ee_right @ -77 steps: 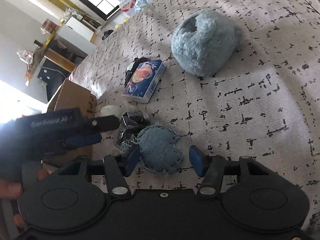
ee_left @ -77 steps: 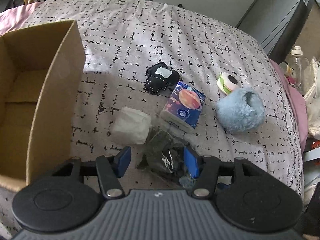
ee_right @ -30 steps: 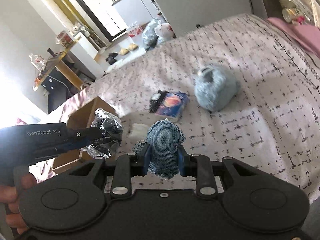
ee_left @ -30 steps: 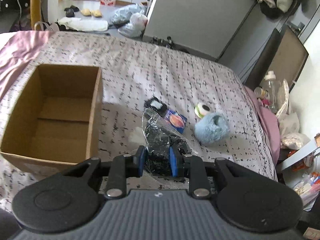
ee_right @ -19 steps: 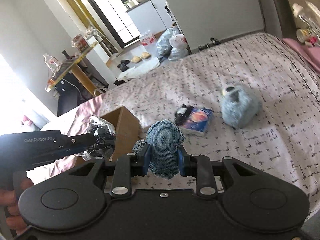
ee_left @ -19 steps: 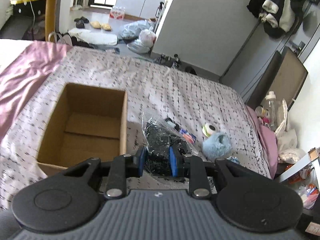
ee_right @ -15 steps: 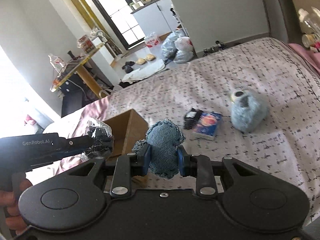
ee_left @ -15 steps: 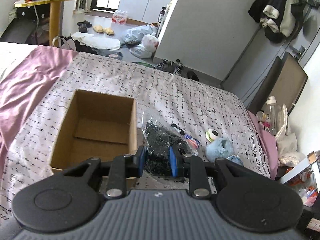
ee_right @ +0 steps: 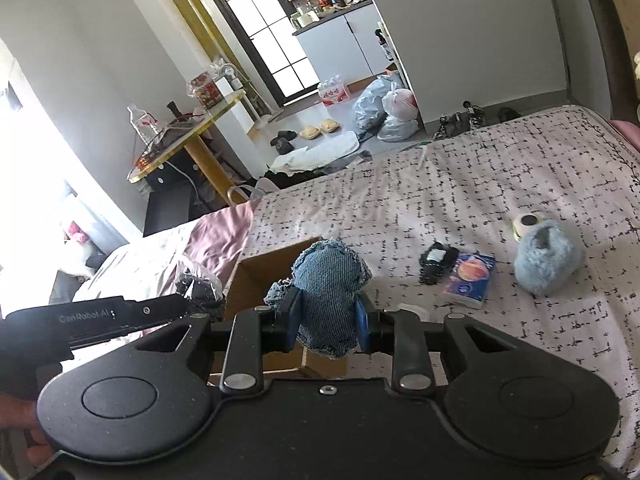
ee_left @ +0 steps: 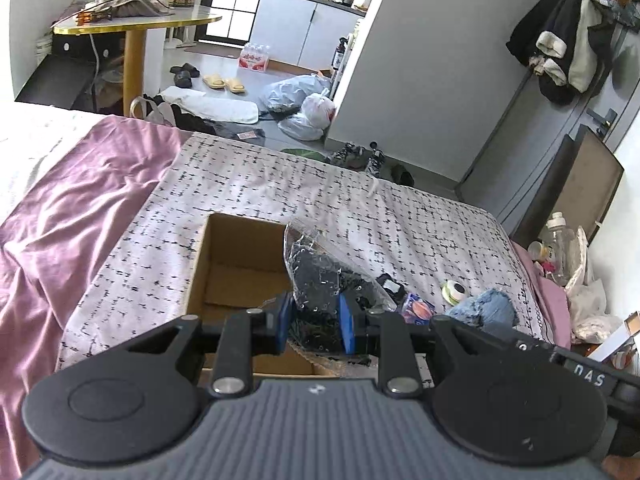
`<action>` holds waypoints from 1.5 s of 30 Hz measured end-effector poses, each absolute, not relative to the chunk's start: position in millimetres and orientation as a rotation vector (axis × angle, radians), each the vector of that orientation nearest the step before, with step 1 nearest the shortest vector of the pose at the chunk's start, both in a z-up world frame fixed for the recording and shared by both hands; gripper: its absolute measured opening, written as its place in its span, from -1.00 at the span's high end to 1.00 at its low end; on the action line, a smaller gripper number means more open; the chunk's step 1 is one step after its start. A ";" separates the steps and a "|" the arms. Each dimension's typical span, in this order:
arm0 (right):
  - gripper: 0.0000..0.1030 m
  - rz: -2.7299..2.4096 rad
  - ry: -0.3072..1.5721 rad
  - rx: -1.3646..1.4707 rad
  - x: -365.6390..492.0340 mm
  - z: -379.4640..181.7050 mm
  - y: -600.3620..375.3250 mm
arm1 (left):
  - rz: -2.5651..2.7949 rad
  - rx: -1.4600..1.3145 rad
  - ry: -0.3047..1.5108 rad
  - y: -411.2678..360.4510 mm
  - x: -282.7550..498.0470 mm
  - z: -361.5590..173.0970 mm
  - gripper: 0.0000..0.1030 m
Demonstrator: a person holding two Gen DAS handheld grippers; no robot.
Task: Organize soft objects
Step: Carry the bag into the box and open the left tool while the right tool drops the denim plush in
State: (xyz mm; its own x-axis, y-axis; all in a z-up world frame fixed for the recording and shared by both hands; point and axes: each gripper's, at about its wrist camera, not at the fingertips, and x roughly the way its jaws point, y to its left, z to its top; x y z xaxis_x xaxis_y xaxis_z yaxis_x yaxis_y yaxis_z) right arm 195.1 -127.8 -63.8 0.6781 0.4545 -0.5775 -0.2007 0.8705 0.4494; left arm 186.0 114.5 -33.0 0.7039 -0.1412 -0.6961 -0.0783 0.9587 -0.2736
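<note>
The left gripper [ee_left: 314, 320] holds a clear bag of dark fabric [ee_left: 320, 276] above the cardboard box [ee_left: 236, 268] — jaws clamped on it. The right gripper [ee_right: 327, 316] grips a denim pouch [ee_right: 328, 280] — also raised over the bed [ee_right: 500, 168].

Open brown corrugated-cardboard box [ee_left: 236, 256]: matt, dry paper walls; it rests on a woven, rough-looking white bedspread with black dash print [ee_left: 400, 220], beside a smooth, faintly lustrous pink sheet [ee_left: 68, 208]. Crinkled clear plastic bag of black fabric [ee_left: 320, 276]: glossy film over matt dark cloth, pinched between blue pads of the matt black plastic left gripper [ee_left: 315, 322]. Frayed blue denim cloth pad [ee_right: 328, 296]: coarse weave with ragged edges, in the right gripper [ee_right: 327, 317]; pale blue fluffy plush slipper [ee_right: 548, 256]: long soft pile; glossy printed tissue packet [ee_right: 470, 278].
</note>
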 end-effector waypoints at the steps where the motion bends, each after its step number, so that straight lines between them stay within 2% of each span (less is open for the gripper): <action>1: 0.46 0.381 0.738 0.366 195.0 -63.0 -125.3 | -0.033 -0.297 0.790 117.9 185.6 -33.7 0.52; 14: 0.46 0.417 0.756 0.333 205.5 -65.5 -86.9 | 0.015 -0.340 0.788 155.8 189.8 -46.0 0.52; 34: 0.46 0.456 0.878 0.336 236.4 -109.0 -39.8 | 0.050 -0.416 0.912 181.5 220.3 -111.0 0.50; 43: 0.45 0.459 0.931 0.326 244.1 -128.0 -26.5 | 0.066 -0.480 0.949 187.7 222.0 -124.8 0.38; 45: 0.36 0.463 0.937 0.319 243.0 -129.3 -23.6 | 0.081 -0.495 0.942 190.3 220.2 -124.5 0.37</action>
State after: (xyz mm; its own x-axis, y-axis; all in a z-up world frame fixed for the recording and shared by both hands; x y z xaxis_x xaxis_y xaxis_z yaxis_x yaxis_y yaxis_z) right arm 243.0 -23.6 -129.3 0.5061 0.5115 -0.6945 -0.2411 0.8570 0.4554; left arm 220.2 190.3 -124.5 0.5941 -0.1449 -0.7912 -0.2783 0.8859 -0.3712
